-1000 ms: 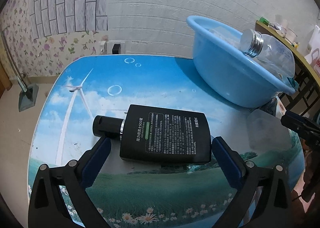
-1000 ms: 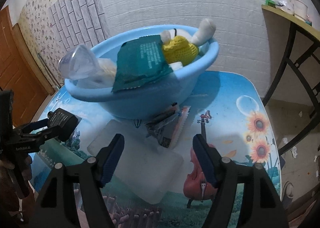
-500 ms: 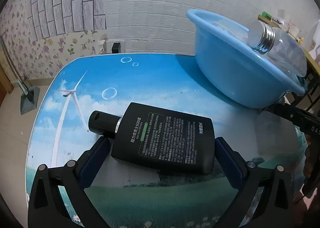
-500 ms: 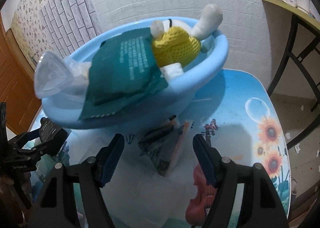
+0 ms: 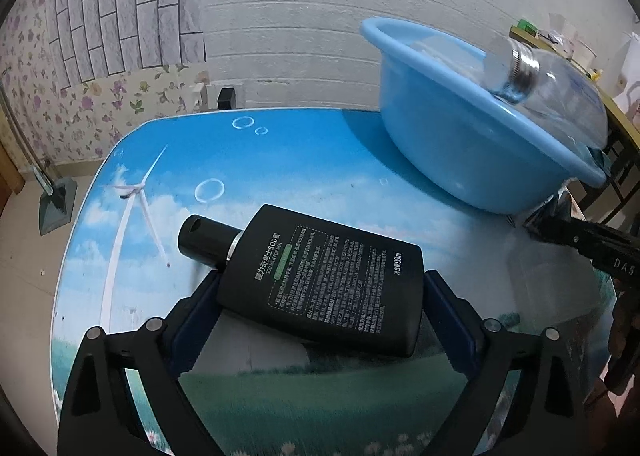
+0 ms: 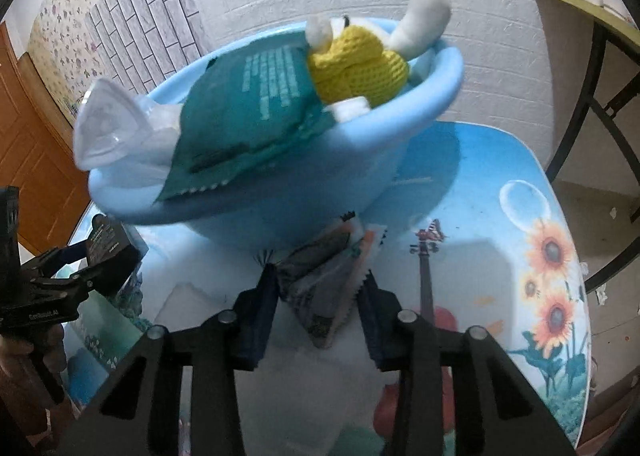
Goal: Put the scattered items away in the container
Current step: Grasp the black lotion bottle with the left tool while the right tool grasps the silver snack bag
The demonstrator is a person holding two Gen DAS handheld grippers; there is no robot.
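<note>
My left gripper (image 5: pixel 320 306) is shut on a flat black lotion bottle (image 5: pixel 320 280) and holds it just above the table. The blue basin (image 5: pixel 460 140) stands to its right with a clear silver-capped bottle (image 5: pixel 552 84) on the rim. In the right wrist view, my right gripper (image 6: pixel 318 290) has closed on a dark snack packet (image 6: pixel 324 276) lying at the foot of the basin (image 6: pixel 352 160). The basin holds a teal pouch (image 6: pixel 256 104), a yellow and white plush toy (image 6: pixel 360 60) and clear plastic items. The left gripper and black bottle (image 6: pixel 108 248) show at the far left.
A clear plastic lid (image 6: pixel 304 368) lies flat on the table under the snack packet. The table (image 5: pixel 280 160) has a printed sky cover and stands against a white brick wall. A wooden side table (image 6: pixel 584 12) stands to the right.
My left gripper has lifted the black bottle off the table and tilted it. My right gripper has moved forward to the snack packet and narrowed from wide open onto it.
</note>
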